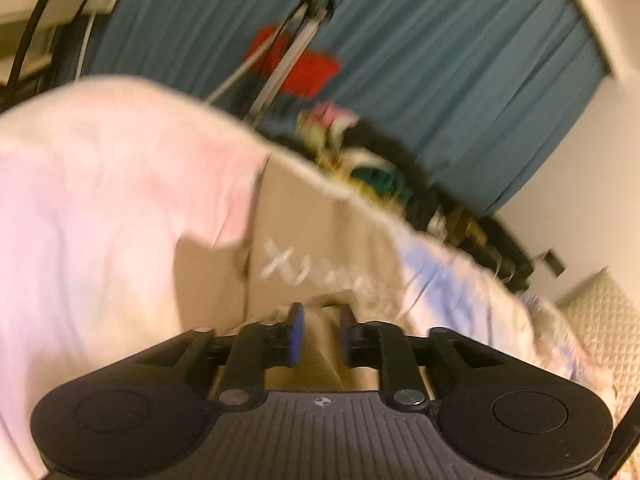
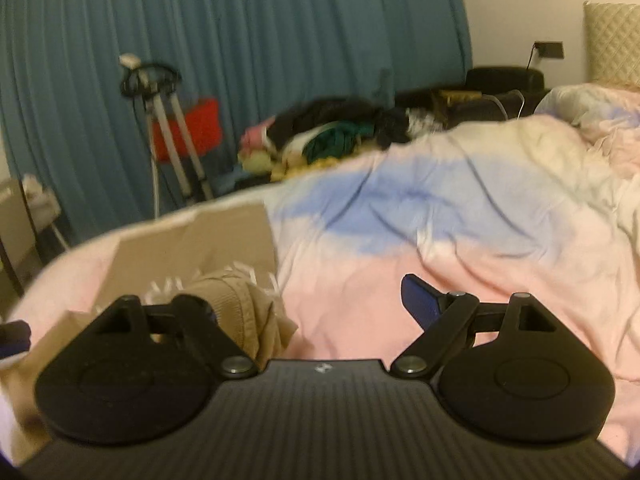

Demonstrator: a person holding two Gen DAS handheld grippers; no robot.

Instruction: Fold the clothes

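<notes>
Looking across the bed [image 2: 460, 240], I have a wide, soft quilt in pink, blue and cream under everything, rumpled into ridges toward the pillow end. The tan garment [image 2: 192, 248] lies on it at my near left, partly flattened, with white lettering [image 1: 312, 272] on its face and a bunched fold rising just in front of my right gripper [image 2: 316, 308].

I judge this cloth light, limp and not fragile; it will sag and crease wherever I lift it, so an edge or corner is the sensible place to take hold, not the loose hump in the middle. The quilt beneath is just as soft, and I could easily pinch it along with the garment.

My left gripper [image 1: 320, 334] has its blue pads slightly parted with a ridge of tan fabric between them; the view is blurred and I cannot tell whether the pads press on it. My right gripper is spread wide and holds nothing, its left finger hidden behind the bunched cloth.

Beyond the bed, well apart: a teal curtain [image 2: 280, 40], a heap of clothes [image 2: 328, 136], a tripod [image 2: 168, 120] in front of a red bag [image 2: 200, 124]. None of these obstructs me.
</notes>
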